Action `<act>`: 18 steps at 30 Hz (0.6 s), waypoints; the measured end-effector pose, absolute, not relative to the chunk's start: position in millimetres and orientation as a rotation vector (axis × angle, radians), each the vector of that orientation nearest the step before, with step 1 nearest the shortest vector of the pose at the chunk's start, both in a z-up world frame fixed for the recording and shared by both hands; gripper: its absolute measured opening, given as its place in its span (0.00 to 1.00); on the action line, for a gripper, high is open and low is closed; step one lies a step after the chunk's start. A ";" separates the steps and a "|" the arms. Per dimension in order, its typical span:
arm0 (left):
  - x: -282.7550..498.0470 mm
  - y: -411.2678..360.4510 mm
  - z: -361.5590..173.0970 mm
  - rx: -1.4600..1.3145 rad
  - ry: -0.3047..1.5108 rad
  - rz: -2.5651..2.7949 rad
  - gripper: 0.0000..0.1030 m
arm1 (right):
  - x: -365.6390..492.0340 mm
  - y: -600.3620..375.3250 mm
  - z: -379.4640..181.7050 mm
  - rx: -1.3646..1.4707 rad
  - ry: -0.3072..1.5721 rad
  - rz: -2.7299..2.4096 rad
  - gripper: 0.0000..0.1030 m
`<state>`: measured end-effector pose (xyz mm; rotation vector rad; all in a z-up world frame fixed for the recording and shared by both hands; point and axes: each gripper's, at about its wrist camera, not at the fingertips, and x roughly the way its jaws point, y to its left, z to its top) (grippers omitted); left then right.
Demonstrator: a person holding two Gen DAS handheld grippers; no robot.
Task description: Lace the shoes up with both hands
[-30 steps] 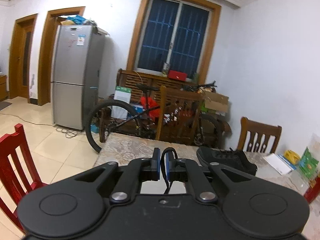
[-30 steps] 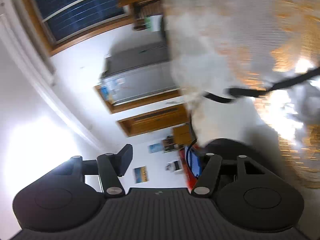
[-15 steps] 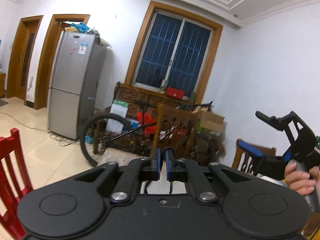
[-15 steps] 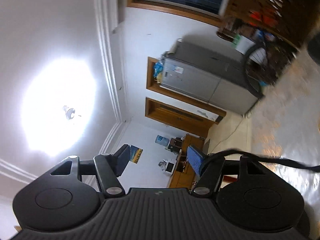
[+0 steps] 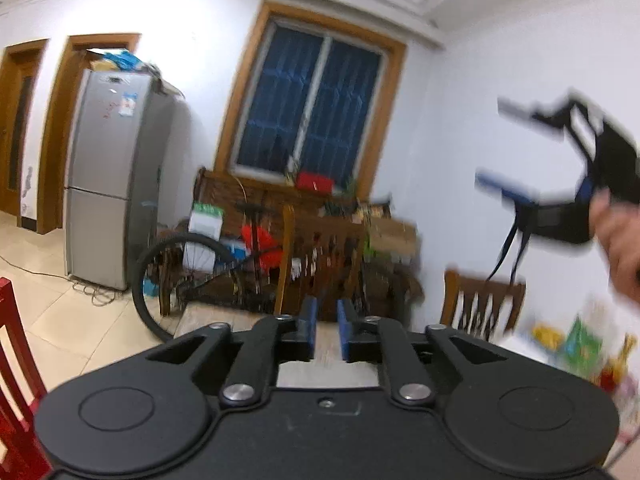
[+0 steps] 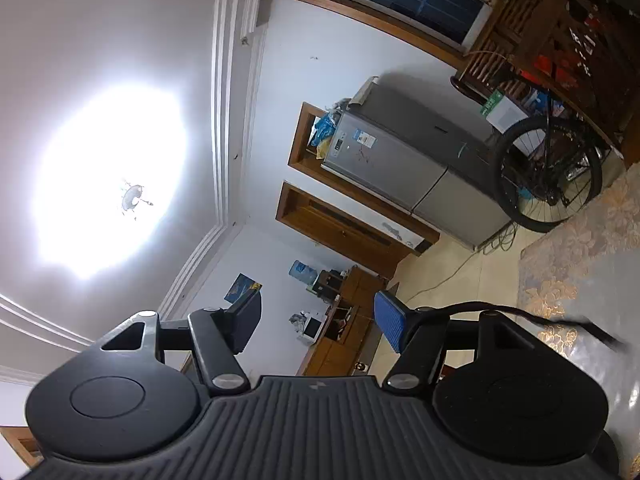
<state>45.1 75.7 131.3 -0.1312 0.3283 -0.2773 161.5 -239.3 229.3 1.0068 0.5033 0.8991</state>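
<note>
right gripper (image 6: 318,322) jaws wide apart | black lace (image 6: 532,314) draped over right finger | fridge (image 6: 416,164) beyond

My right gripper (image 5: 520,152) smeared by motion blur, hand (image 5: 620,240) cut off at frame edge, black lace (image 6: 560,318) trailing out of view, table clutter (image 5: 576,344) unreadable.

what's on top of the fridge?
On the fridge sits a pile of blue and yellowish bags or packets. Its contents and anything behind it are hidden; the doorway frame rises behind.

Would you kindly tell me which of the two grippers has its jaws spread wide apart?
The right gripper: its blue-padded fingers stand far apart, while the left gripper shows only a narrow gap between its pads.
</note>
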 end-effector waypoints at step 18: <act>59.2 28.0 -27.3 0.545 0.644 -0.492 0.21 | 28.4 -167.8 19.9 0.228 0.848 0.431 0.65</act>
